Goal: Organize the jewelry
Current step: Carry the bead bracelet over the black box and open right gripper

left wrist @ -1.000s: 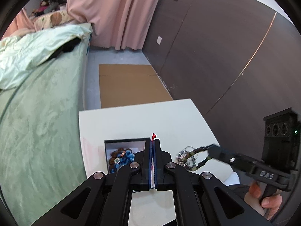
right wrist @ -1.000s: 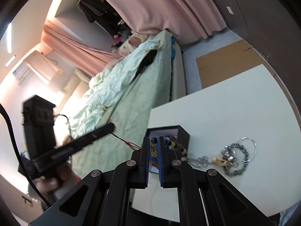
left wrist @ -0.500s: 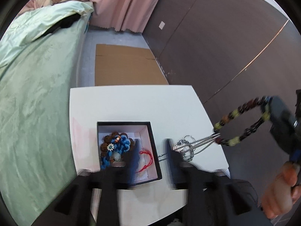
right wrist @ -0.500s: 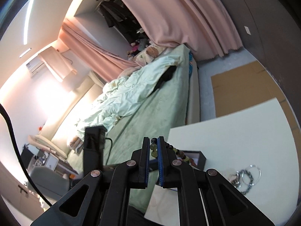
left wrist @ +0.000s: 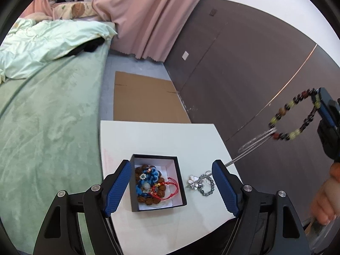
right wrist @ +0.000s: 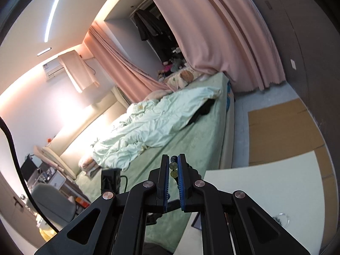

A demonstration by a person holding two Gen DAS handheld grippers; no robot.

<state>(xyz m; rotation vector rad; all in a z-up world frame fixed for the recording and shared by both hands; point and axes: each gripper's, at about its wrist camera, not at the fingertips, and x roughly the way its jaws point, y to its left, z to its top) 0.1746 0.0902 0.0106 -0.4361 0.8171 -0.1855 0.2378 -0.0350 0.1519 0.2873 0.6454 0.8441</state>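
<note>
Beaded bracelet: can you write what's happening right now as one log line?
right gripper: shut on beaded bracelet, lifted, silver chain snagged | left gripper: opening, empty, over black box | table: silver jewelry pile

The left wrist view looks steeply down from close above the table [left wrist: 161,136], along its own jaws, toward the box [left wrist: 157,182] — with the bed [left wrist: 48,127] at its left. The right wrist view sits higher and looks more level, over the bed [right wrist: 191,144] into the room. Both views share the table [right wrist: 265,182], the bed, the curtain [left wrist: 146,14] and the cardboard [left wrist: 144,97] on the floor.
</note>
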